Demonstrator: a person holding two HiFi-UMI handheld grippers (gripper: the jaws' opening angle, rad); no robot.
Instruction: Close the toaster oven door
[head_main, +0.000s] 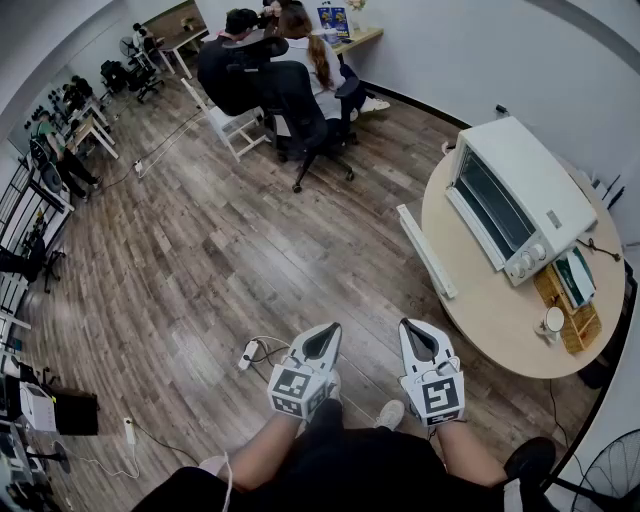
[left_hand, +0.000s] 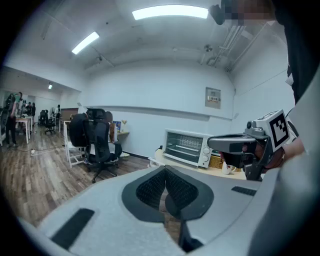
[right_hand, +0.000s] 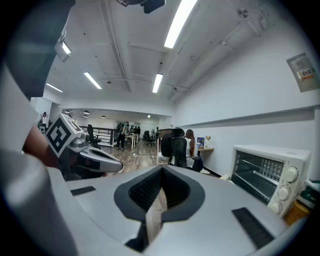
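Both the left gripper (head_main: 322, 338) and the right gripper (head_main: 412, 332) are clenched on nothing and hang low in front of the person's legs, well apart from the toaster oven (head_main: 535, 180). The oven stands on the round table (head_main: 480, 315) to the right. Its glass door (head_main: 488, 205) looks already upright against the front, but from this far I cannot be sure, so the closing seems either finished or not needed.
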